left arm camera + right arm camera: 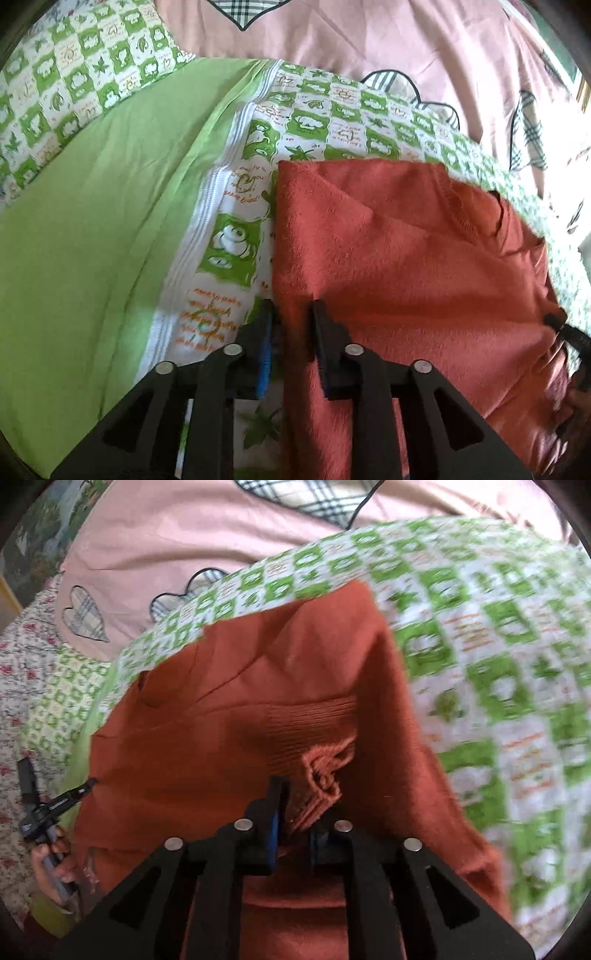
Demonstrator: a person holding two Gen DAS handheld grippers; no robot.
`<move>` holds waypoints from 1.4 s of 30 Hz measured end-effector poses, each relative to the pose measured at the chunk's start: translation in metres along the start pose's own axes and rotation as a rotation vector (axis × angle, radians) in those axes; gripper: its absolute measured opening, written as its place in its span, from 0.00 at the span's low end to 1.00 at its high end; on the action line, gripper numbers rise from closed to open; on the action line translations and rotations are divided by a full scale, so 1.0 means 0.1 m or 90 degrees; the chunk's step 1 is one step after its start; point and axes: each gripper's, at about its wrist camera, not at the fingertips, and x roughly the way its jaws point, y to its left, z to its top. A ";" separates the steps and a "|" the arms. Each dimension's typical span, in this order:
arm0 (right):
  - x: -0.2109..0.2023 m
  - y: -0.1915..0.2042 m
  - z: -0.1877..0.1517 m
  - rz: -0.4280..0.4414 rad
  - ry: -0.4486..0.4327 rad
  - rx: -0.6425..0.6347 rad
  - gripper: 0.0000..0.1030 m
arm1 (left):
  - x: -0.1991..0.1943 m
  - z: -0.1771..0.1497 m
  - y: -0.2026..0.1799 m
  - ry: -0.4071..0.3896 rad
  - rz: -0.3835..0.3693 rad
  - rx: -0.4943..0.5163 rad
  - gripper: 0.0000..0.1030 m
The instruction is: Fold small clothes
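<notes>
A small rust-orange fuzzy sweater (388,251) lies on a green-and-white patterned sheet (332,107). My left gripper (291,314) sits at the sweater's left edge, its fingers a little apart with the edge of the cloth between them. In the right wrist view the sweater (221,720) fills the middle; my right gripper (299,797) is shut on its ribbed cuff (321,771), which bunches between the fingers. The left gripper (55,805) shows at the sweater's far left edge in the right wrist view.
A plain green cloth (92,240) lies left of the sweater. A pink quilt with plaid hearts (369,44) lies behind. A floral cover (22,672) shows at the left of the right wrist view.
</notes>
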 end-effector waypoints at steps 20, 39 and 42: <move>-1.33 0.02 -0.92 0.097 -0.018 -0.043 0.56 | -1.37 -1.56 -0.20 0.014 -0.028 0.007 0.61; -2.00 -0.53 -1.83 0.100 0.029 -0.023 0.57 | -1.80 -2.84 -0.10 0.071 -0.104 -0.034 0.62; -2.05 -0.63 -1.92 0.103 0.040 -0.013 0.57 | -1.80 -2.88 -0.16 0.069 -0.142 -0.031 0.42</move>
